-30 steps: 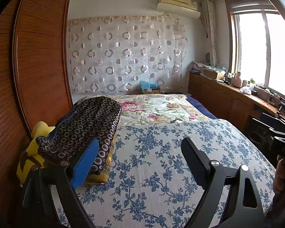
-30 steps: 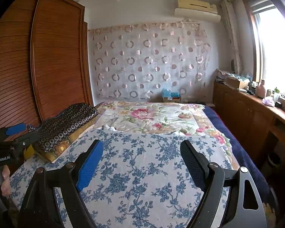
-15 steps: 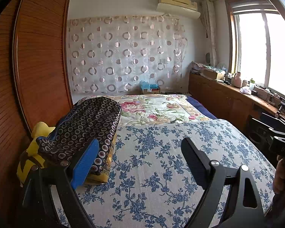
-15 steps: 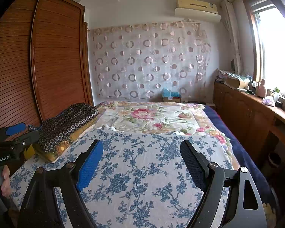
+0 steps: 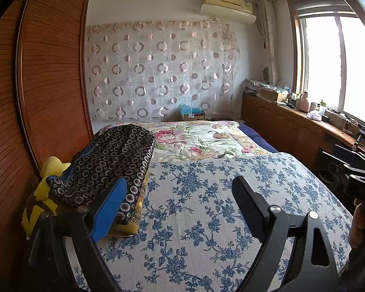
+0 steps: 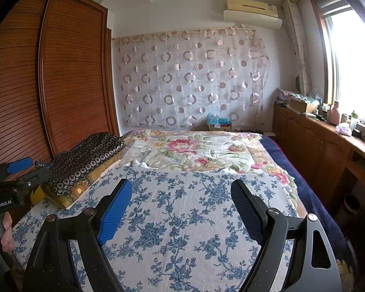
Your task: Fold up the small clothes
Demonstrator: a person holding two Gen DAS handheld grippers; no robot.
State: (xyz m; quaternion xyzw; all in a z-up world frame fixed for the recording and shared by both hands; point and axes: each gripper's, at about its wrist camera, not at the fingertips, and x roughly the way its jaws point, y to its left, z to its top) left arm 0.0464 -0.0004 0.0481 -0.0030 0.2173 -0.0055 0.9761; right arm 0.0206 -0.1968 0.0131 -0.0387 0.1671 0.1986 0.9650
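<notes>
A dark cloth with a ring pattern (image 5: 109, 160) lies draped over a yellow-edged pillow at the left side of the bed, and it shows in the right wrist view too (image 6: 85, 158). Something yellow (image 5: 52, 168) is tucked behind it against the wardrobe. My left gripper (image 5: 180, 185) hangs open above the blue-flowered sheet (image 5: 206, 219), its blue pad just in front of the dark cloth, with nothing between its fingers. My right gripper (image 6: 181, 186) is open over the same sheet (image 6: 182, 231) and holds nothing. Small white crumpled fabric (image 6: 138, 163) sits at the sheet's far edge.
A rose-patterned quilt (image 5: 194, 138) covers the far half of the bed. A slatted wooden wardrobe (image 5: 48, 85) stands close on the left. A wooden counter (image 5: 292, 126) with bottles and boxes runs under the window on the right. A hand (image 6: 6, 231) grips the left tool.
</notes>
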